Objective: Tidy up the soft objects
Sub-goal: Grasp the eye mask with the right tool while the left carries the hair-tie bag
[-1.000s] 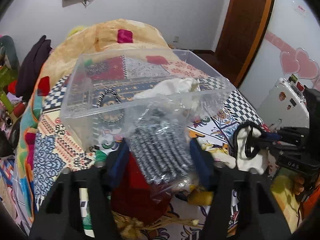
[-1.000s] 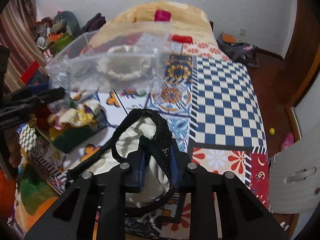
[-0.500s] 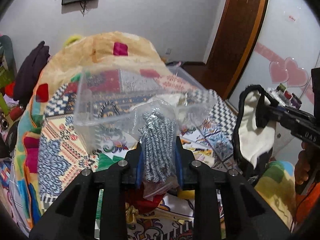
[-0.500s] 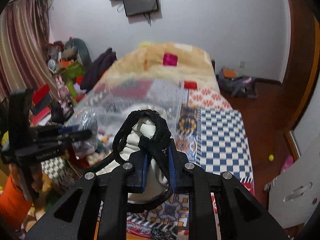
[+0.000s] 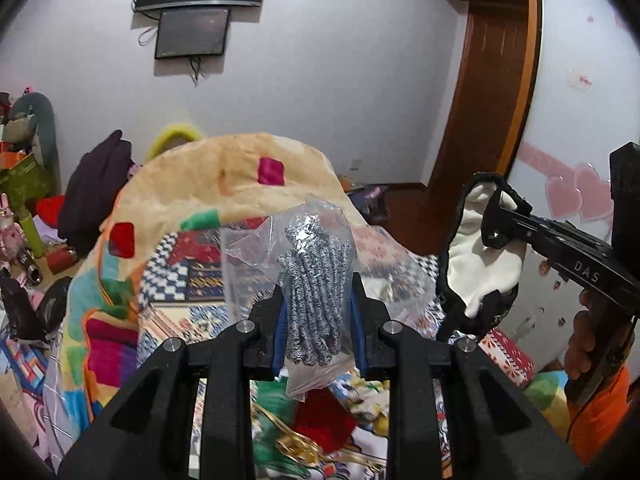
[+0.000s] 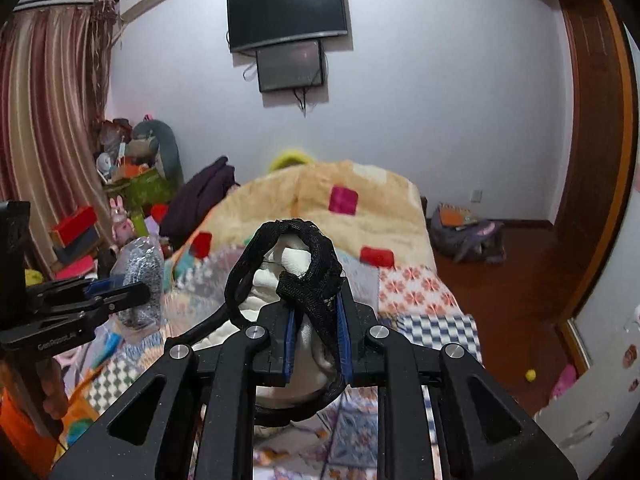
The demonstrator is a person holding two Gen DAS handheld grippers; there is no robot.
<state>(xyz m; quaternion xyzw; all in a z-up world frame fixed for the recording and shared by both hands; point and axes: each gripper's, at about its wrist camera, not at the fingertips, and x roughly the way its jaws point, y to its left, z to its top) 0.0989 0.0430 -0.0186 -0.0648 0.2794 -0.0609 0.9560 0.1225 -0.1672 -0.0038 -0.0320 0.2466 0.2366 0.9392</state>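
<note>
The left hand-held gripper (image 5: 318, 316) clamps a crinkly clear plastic bag (image 5: 320, 248) of speckled black-and-white knit cord, its long axis upright, held above the patchwork bed (image 5: 192, 276). To its right, the right hand-held gripper (image 6: 316, 324) pinches a soft white fabric pouch with black mesh trim (image 6: 304, 268), hanging limply, also above the bed.

You are holding the bagged yarn (image 5: 316, 280) in your left tool (image 5: 318, 320) above the bed (image 6: 416, 300), with the cloth pouch (image 6: 296, 292) in your right tool (image 6: 318, 340) hanging just to its right; the blanket heap (image 5: 224, 176) is lying far behind both.
</note>
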